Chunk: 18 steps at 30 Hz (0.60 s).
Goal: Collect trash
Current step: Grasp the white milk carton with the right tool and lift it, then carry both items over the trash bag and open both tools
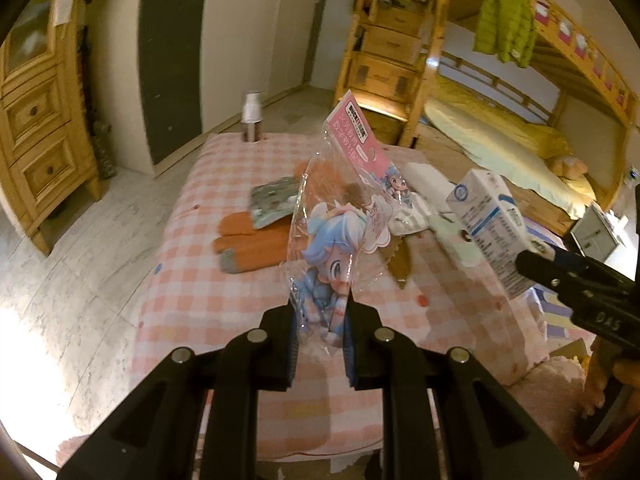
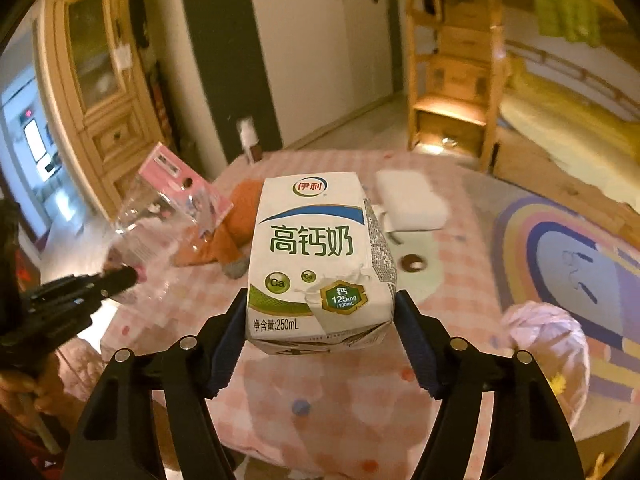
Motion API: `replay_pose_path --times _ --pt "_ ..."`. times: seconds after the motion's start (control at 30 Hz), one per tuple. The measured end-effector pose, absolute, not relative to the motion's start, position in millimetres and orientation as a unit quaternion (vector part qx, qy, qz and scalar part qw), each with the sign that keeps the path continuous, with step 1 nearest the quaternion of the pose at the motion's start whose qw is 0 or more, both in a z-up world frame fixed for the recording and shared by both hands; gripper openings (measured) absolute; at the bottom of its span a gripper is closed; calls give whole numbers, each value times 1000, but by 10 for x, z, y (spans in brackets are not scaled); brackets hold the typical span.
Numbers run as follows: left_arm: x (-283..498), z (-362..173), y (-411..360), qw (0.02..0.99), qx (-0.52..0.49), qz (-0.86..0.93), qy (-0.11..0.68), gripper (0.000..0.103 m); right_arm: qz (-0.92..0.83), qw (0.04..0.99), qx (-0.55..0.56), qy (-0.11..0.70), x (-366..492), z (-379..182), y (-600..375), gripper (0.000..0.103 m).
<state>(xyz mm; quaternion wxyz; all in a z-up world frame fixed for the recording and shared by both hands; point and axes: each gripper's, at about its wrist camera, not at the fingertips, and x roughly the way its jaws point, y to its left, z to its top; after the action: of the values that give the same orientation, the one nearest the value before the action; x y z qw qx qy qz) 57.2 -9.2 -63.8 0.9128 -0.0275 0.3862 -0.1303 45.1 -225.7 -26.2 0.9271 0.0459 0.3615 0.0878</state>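
The left gripper (image 1: 320,320) is clamping its fingers (image 1: 282,346) narrowly on the lower end of a clear plastic toy wrapper (image 1: 340,216) printed with a blue-haired cartoon figure and topped by a pink header card, so the wrapper is standing up and away from the fingers, lifted clear of the bed. The right gripper (image 2: 320,332) is holding a white milk carton (image 2: 320,260) between its blue-padded fingers (image 2: 228,344); the pads are sitting against the carton's lower sides, wide apart because the carton is broad, and the carton appears raised off the bedding, which suits carrying both pieces of trash off together. Beyond the fingers, the pink checked blanket (image 1: 192,292) is covering the bed, and on it, ahead of the left fingers, orange gloves (image 1: 248,244) with grey tips are lying partly under a small patterned packet (image 1: 274,200). Further ahead a white-capped bottle (image 1: 252,116) is standing at the far edge. Past the carton, a white folded pad (image 2: 412,200) and a small brown ring (image 2: 414,263) are resting on the blanket, and to the right of the right fingers a crumpled pale bag (image 2: 548,340) is lying near a rainbow rug (image 2: 568,248). No bin is showing, and nothing is blocking either held item.
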Motion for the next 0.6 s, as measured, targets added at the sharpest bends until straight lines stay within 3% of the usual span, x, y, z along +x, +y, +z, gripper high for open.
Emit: replay_pose_path --times 0.6 --pt "576 -681 -2021 873 81 -295 380 16 -102 923 140 345 -383 -460 -3776 71"
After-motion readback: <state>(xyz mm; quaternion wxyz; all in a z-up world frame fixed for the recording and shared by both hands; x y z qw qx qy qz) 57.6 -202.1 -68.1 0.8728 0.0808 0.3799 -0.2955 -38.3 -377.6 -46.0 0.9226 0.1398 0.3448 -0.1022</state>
